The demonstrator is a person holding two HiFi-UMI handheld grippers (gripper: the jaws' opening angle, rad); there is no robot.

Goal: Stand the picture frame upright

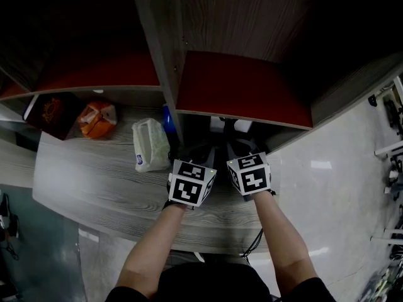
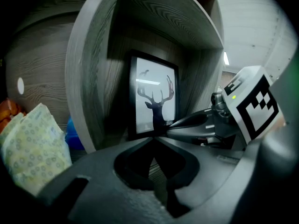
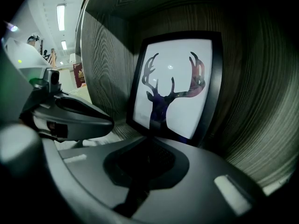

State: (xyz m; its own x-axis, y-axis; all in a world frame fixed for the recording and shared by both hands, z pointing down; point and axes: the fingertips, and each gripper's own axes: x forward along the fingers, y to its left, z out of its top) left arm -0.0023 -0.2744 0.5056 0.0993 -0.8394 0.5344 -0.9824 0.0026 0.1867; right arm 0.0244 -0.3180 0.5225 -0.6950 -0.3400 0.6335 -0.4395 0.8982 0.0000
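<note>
The frame (image 3: 175, 90) stands upright at the back of the cubby (image 3: 105, 64). The left gripper (image 2: 154, 135) and right gripper (image 3: 150, 135) sit side by side at the cubby's mouth, both with jaws pressed together on nothing.

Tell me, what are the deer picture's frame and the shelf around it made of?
Picture frame: smooth black rim, probably plastic or painted wood; its shiny front reflects lights, likely glass or clear plastic. Shelf wall: grey streaky grain, likely matte wood-look laminate.
</note>
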